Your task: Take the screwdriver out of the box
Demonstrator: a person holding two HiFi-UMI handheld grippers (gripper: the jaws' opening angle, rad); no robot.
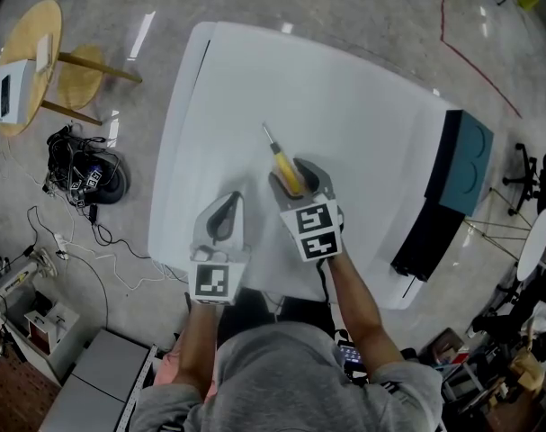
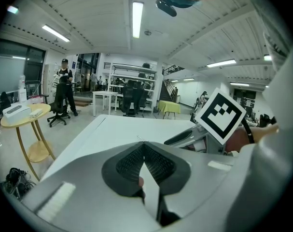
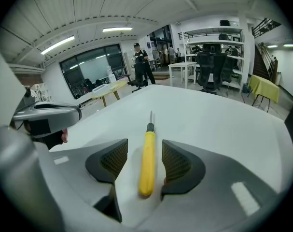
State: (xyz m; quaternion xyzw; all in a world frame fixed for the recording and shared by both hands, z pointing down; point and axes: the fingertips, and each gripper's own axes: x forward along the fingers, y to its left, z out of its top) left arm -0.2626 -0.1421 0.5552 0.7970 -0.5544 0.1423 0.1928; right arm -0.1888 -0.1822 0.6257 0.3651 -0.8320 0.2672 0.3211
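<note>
The yellow-handled screwdriver lies on the white table, well left of the box, untouched between the right hand-held gripper's open jaws, so withdrawing cleanly seems next; the left hand-held gripper is closed and empty.

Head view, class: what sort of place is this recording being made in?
Most likely an open-plan lab or workshop, not a home: a large white table, tangled cables on a polished floor, and office chairs by metal shelving under a ceiling strip light.
</note>
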